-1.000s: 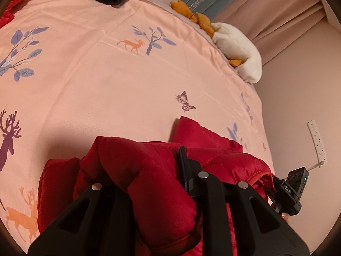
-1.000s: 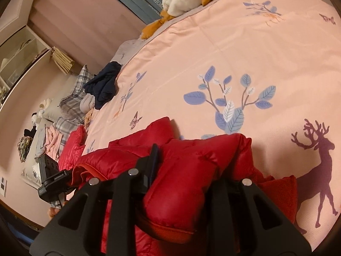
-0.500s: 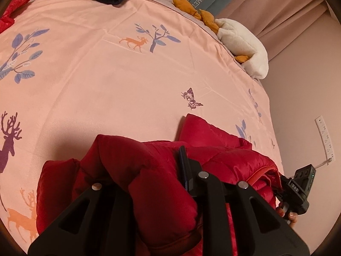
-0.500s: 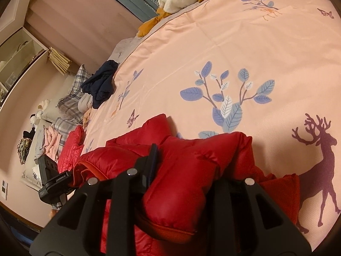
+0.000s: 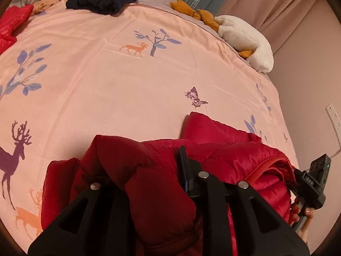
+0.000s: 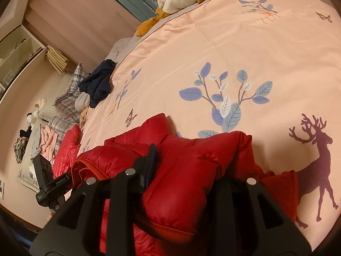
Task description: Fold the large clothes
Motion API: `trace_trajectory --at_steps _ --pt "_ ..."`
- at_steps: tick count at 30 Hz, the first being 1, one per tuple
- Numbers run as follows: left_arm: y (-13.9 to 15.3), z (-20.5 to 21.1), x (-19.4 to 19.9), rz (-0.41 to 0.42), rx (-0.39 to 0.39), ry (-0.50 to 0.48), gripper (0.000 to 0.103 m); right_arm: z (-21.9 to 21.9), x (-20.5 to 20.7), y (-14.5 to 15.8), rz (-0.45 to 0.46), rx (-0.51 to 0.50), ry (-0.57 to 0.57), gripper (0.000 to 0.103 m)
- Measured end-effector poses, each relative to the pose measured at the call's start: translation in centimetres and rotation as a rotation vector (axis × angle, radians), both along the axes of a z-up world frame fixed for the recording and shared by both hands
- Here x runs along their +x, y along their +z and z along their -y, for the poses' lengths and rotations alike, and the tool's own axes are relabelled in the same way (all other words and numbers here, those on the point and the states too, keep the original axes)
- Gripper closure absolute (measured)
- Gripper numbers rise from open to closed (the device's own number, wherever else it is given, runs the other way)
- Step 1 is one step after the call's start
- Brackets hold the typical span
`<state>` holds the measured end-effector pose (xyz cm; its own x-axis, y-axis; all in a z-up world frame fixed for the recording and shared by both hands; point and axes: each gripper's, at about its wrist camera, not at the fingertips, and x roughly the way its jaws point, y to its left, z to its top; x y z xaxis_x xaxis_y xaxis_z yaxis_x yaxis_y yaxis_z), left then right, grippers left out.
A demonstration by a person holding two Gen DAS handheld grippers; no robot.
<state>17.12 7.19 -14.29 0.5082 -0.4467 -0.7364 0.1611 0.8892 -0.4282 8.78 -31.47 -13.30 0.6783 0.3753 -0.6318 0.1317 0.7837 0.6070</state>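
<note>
My left gripper [image 5: 147,168] is clamped on a thick fold of the red puffer jacket [image 5: 223,149], which bulges up between its fingers. My right gripper [image 6: 187,166] has just been easing its jaws wider, yet another fold of jacket is wedged between them, pads pressing on it. The jacket lies bunched at the near edge of the pink deer-print bedspread [image 5: 106,81], straight ahead of both grippers.

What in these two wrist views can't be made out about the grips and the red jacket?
- Left wrist view: the left gripper's far finger is buried in the red jacket.
- Right wrist view: the right gripper's pad contact is hidden by puffed fabric.
- Both views: the jacket's near part is cut off by the bottom edge, so its fold state is unclear.
</note>
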Motion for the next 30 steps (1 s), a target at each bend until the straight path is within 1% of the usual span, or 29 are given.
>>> trace_trajectory --at_steps 6,10,16,18,21,23,26,28,30 --pt "0.4 0.4 -0.4 0.018 0.041 0.001 0.082 0.2 0.0 0.1 0.006 0.008 -0.001 0.072" --pt "0.7 0.8 -0.8 0.035 0.076 0.001 0.082 0.1 -0.3 0.2 0.01 0.013 -0.003 0.068" --pt "1.5 1.2 -1.7 0.064 0.115 0.004 0.078 0.0 -0.6 0.8 0.012 0.0 -0.001 0.066" --pt "1.7 1.3 -1.9 0.069 0.117 0.006 0.074 -0.1 -0.7 1.0 0.014 -0.003 -0.001 0.066" --pt "2.1 1.1 -2.2 0.077 0.108 0.006 0.07 -0.2 -0.8 1.2 0.022 0.004 0.002 0.06" --pt "2.3 1.1 -2.3 0.083 0.103 0.005 0.069 -0.3 -0.8 1.4 0.026 0.008 0.003 0.054" --pt "2.6 1.0 -2.5 0.086 0.096 0.009 0.066 -0.5 -0.9 1.7 0.034 0.006 0.003 0.049" --pt "2.8 1.0 -2.6 0.089 0.091 0.01 0.064 -0.5 -1.0 1.9 0.037 0.003 0.003 0.047" --pt "3.0 1.0 -2.8 0.093 0.085 0.012 0.06 -0.6 -1.1 2.1 0.041 0.002 0.003 0.046"
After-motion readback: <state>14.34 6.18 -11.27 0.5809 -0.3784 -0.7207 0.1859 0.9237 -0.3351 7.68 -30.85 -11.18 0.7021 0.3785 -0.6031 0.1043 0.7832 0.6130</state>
